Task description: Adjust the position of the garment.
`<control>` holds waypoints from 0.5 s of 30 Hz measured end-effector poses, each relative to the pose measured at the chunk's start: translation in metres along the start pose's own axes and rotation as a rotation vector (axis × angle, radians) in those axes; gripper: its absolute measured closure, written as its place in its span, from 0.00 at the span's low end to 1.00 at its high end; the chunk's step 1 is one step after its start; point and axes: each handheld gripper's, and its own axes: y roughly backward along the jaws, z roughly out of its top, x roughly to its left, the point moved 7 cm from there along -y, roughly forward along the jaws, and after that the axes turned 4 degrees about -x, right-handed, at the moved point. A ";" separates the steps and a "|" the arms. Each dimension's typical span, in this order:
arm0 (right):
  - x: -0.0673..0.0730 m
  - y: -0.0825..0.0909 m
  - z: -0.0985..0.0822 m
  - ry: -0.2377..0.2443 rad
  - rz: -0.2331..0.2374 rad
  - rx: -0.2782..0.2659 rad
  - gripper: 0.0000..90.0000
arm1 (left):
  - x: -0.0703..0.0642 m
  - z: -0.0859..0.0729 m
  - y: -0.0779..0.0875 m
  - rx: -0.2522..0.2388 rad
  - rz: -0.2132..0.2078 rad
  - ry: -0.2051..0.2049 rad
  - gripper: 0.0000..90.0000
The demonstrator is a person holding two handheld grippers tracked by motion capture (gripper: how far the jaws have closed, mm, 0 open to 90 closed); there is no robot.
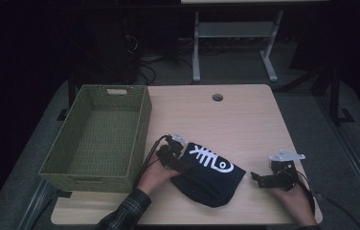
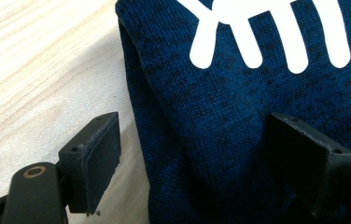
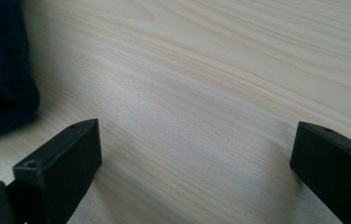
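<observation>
1. A big green woven basket (image 1: 96, 139) sits on the left side of the light wooden worktop (image 1: 245, 124). Nothing can be seen inside it.
2. Just right of the basket, the left gripper (image 1: 180, 160) rests at the left edge of a folded dark blue knitted cloth with a white fish-bone picture (image 1: 211, 175). Its fingers (image 2: 94, 158) are spread wide. One sits on the bare wood and the other sits over the cloth. They do not pinch the cloth.
3. The blue cloth lies flat near the front edge of the worktop, between the two grippers.
4. The right gripper (image 1: 259, 179) is just right of the cloth. Its fingers (image 3: 66, 163) are spread wide over bare wood and hold nothing.
</observation>
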 end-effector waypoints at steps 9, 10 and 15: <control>0.001 0.000 0.000 0.007 0.007 0.000 0.02 | -0.003 0.000 -0.002 0.008 -0.014 -0.009 0.25; 0.001 0.000 0.000 0.008 0.008 0.000 0.02 | -0.004 0.000 -0.002 0.007 -0.023 -0.009 0.28; 0.001 0.000 0.000 0.007 0.009 0.000 0.02 | -0.007 0.001 -0.001 0.017 -0.064 -0.006 0.45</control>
